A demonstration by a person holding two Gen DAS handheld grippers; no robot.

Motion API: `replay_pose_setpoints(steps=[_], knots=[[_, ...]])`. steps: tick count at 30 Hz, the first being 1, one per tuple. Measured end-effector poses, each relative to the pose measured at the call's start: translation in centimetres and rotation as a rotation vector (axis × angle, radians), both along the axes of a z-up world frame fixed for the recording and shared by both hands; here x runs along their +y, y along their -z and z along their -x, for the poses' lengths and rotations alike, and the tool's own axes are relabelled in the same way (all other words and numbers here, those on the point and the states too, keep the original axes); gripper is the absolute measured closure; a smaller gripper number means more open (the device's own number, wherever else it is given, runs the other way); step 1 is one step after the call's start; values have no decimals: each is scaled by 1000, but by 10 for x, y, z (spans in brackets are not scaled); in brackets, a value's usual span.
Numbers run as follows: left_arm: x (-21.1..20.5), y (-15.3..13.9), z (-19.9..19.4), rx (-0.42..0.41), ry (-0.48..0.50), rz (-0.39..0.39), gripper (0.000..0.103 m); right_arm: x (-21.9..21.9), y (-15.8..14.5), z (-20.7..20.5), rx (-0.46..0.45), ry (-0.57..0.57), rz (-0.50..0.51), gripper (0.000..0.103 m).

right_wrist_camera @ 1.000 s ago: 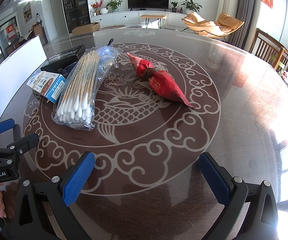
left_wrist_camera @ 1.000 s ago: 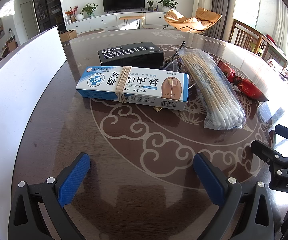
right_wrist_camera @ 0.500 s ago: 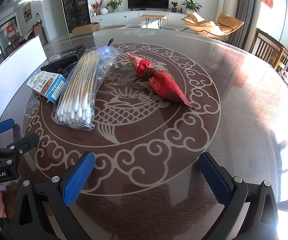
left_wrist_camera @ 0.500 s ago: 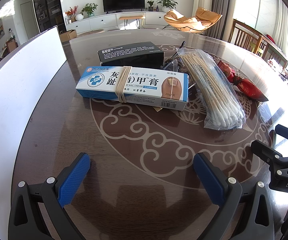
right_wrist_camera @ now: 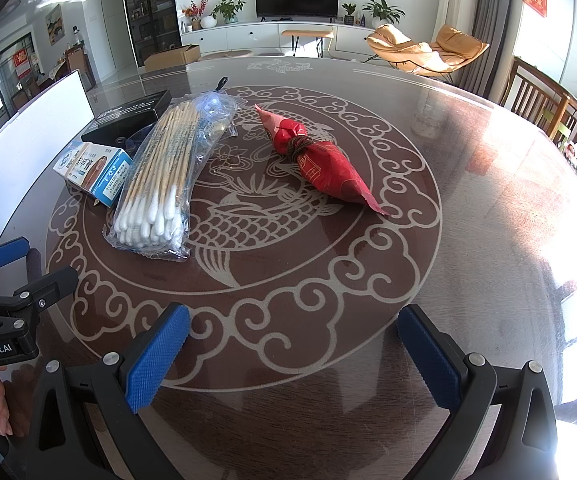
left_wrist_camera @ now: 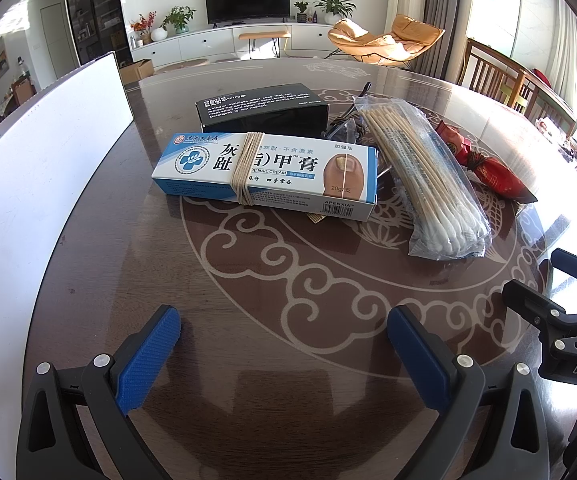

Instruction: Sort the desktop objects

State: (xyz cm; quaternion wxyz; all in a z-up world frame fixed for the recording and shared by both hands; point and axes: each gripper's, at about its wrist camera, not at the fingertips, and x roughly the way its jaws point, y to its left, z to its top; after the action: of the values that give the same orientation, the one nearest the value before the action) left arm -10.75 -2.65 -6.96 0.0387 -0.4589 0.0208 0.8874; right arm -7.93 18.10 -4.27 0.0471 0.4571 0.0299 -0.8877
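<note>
- Right now both tools hover low over the near edge of the worktop, and nothing has been picked up.
- Left gripper: jaws spread wide, nothing between the blue pads. Right gripper: likewise wide apart and empty.
- Straight ahead of the left tool lies the nail cream box, flat, long side across the view, with a rubber band wrapped round its middle. Behind it, close or touching, is a black box.
- To the right of the cream box sits the bag of cotton swabs, its cotton ends toward the tools; one edge lies just beside the cream box, possibly against it.
- Well apart from the bag, the red wrapped packet lies alone on the fish pattern, tied at its waist with cord.
- A white board runs along the left side; where sorted things should go cannot be told.
- My judgement for a clean first pick: the red packet suits the right tool, since nothing crowds it. Come down over the tied waist, where the bundle is narrowest, and close across it.
- For the cream box, close the left pads across the short width near the band, keeping level so that the swab bag is not dragged along.
</note>
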Motion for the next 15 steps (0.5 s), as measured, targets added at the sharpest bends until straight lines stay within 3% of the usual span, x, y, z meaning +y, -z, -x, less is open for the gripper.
replay_pose_setpoints(steps=[15], knots=[[2, 0, 0, 0, -1, 1, 0, 0, 0, 0, 0, 0, 0, 0]])
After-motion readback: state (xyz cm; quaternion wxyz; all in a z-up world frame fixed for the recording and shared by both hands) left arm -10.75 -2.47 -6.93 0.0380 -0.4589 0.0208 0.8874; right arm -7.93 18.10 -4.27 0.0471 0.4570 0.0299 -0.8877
